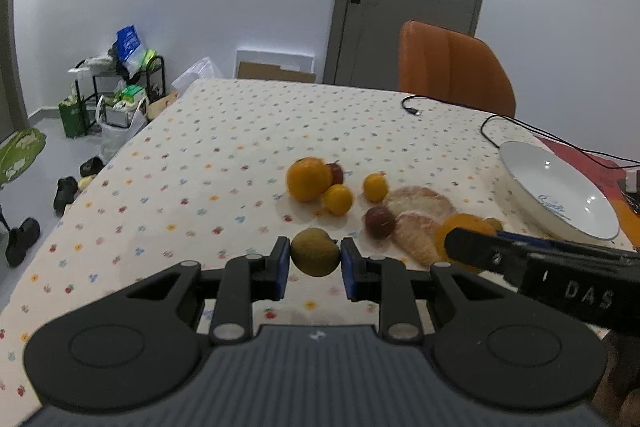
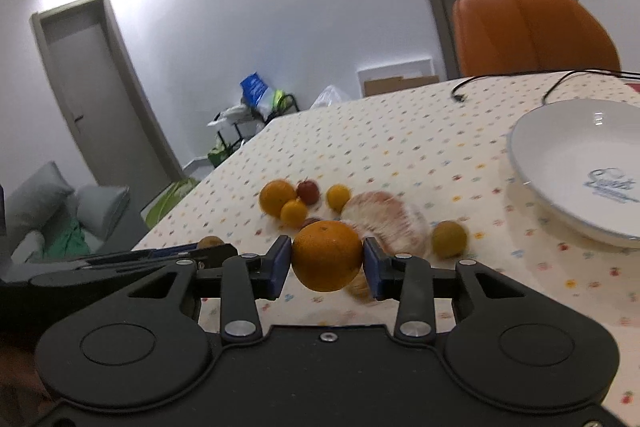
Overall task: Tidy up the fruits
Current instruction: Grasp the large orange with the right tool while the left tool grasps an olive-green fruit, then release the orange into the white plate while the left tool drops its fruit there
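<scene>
Left hand-held gripper (image 1: 313,261) closed on a greenish-brown fruit (image 1: 315,251), blue pads touching both sides, fruit held just above the surface (image 1: 168,195). Right hand-held gripper (image 2: 327,261) clamped on a large orange (image 2: 327,255), pads pressed to both sides, lifted clear of the floral cloth. Right unit also visible in left view, crossing in from the right with the orange partly hidden behind its finger.

Remaining fruit clustered mid-surface: second orange (image 1: 308,179) touching a small yellow citrus (image 1: 338,199), dark red fruit (image 1: 337,173) tucked behind them, another small yellow citrus (image 1: 375,187) just beside, red fruit (image 1: 379,222) near the peeled pomelo segments (image 1: 420,217). Small yellow-green fruit (image 2: 449,239) right of the pomelo, between cluster and plate.

White plate (image 2: 568,163) at right, no fruit on it. Black cable (image 1: 412,105) on far side of surface, orange chair (image 1: 452,67) behind. Both views motion-blurred.
</scene>
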Motion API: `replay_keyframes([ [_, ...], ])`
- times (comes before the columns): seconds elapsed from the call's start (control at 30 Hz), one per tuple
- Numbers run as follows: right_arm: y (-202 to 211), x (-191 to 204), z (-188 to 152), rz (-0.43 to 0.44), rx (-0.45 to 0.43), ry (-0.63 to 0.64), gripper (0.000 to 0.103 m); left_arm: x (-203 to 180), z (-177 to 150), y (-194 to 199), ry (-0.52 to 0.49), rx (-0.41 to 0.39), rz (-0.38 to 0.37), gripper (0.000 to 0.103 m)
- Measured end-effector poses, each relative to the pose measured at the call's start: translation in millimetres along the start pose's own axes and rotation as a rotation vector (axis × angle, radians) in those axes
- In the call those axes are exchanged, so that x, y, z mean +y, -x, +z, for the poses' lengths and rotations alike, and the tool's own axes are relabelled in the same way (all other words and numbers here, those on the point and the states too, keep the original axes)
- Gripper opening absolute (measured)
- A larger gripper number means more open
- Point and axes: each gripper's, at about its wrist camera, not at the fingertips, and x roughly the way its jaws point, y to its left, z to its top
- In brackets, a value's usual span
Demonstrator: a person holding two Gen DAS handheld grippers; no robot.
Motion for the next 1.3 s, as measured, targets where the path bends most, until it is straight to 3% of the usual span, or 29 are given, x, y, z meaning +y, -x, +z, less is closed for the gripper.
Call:
replay_keyframes([
  [0.67,54,-64,9,-0.073,-0.121,-0.082,0.037,-84,18,0,-0.109,-0.056,-0.077,0.025],
  [1.3,77,-125,6,-0.176,-0.169,-0.149,0.037,-147,24,-23,-0.184,-0.046,-0.143,0.025],
])
